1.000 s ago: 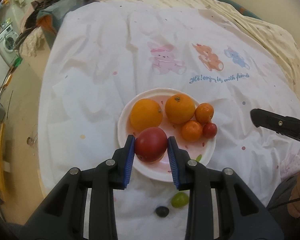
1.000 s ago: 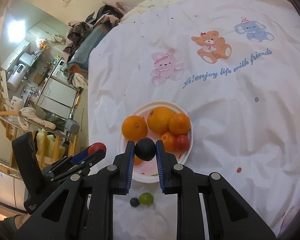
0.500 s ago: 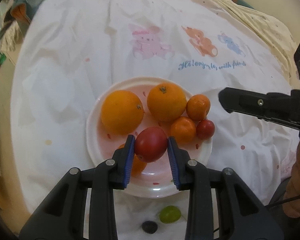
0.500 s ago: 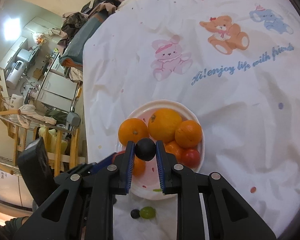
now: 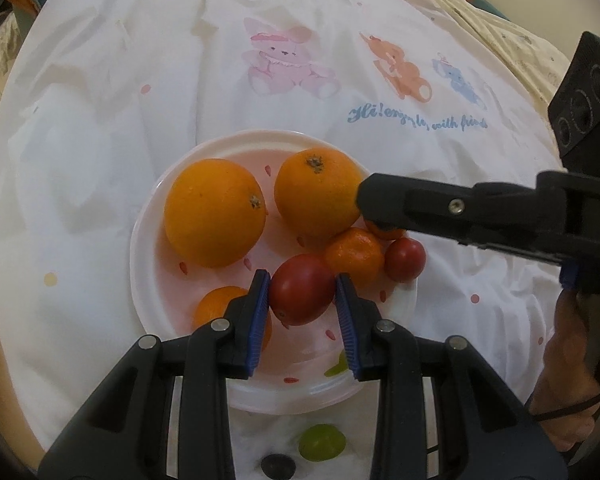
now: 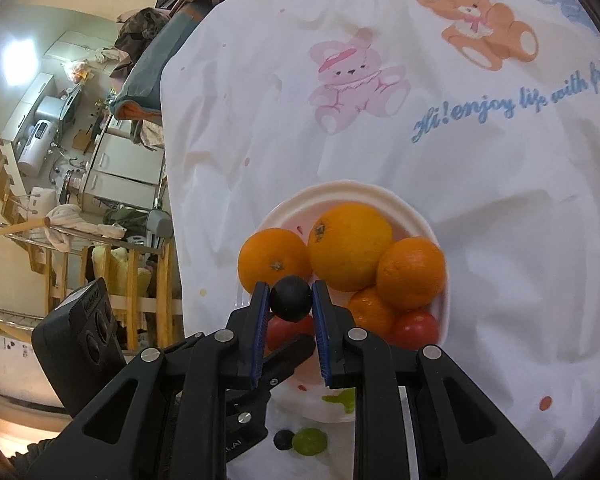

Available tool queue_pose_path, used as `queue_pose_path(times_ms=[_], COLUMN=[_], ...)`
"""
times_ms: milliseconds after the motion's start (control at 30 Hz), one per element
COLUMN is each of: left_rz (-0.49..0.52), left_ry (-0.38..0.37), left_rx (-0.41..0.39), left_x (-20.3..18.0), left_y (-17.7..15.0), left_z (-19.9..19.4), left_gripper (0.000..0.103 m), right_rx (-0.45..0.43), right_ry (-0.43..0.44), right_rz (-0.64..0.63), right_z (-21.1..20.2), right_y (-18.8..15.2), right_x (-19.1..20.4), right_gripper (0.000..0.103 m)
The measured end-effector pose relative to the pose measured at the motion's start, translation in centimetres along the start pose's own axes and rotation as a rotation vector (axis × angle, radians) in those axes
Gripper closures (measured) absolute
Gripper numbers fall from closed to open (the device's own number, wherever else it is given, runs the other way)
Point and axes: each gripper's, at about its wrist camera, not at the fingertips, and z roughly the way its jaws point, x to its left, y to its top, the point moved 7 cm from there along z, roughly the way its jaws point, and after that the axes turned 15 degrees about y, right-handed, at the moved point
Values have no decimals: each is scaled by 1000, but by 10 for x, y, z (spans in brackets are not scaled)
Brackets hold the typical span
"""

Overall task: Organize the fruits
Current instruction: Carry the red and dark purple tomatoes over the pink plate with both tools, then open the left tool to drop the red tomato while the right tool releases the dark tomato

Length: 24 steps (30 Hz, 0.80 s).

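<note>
**Both tongs loaded over the plate**

Your left gripper point(image 5: 302, 300) is clamped on one large red tomato point(image 5: 302, 289), held over the near part of the white plate point(image 5: 148, 240). Your right gripper point(image 6: 290, 300) is closed narrow on one small dark grape point(image 6: 290, 297), also over the plate; in the left view its black finger reaches in from the right, across the far right fruit.

Count on the plate: two big oranges, one on the left point(image 5: 215, 213) and one on the far right point(image 5: 317, 193). Three smaller mandarins: one beside the held tomato point(image 5: 354, 255), one mostly hidden under the right gripper's finger point(image 5: 386, 232), one near left, partly behind your left finger point(image 5: 216, 306). One small red tomato point(image 5: 405, 254) sits at the right rim.

Off the plate, on the white cloth point(image 5: 100, 160) just near its rim, lie one green grape point(image 5: 321, 442) and one dark grape point(image 5: 278, 465), just beside each other.
</note>
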Motion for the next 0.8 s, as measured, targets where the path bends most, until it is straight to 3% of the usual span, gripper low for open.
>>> queue_pose_path(times_ms=[200, 233, 267, 300, 333, 800], left_rz=[-3, -5, -9, -13, -20, -104], left_ry=[6, -1, -7, 0, 11, 83], left_rx=[9, 13, 12, 6, -8, -77], left_x=[3, 3, 3, 5, 7, 46], left_y=[1, 0, 1, 1, 3, 7], left_z=[3, 3, 2, 1, -1, -24], left_gripper=[72, 62, 46, 39, 30, 29], right_rx=[-9, -13, -18, -21, -25, -112], right_ry=[53, 62, 71, 75, 78, 39], right_rz=[46, 52, 58, 61, 66, 50], right_z=[4, 4, 3, 2, 1, -30], right_y=[1, 2, 2, 2, 3, 11], right_x=[-2, -1, -1, -1, -1, -2], right_gripper=[77, 75, 65, 50, 46, 44])
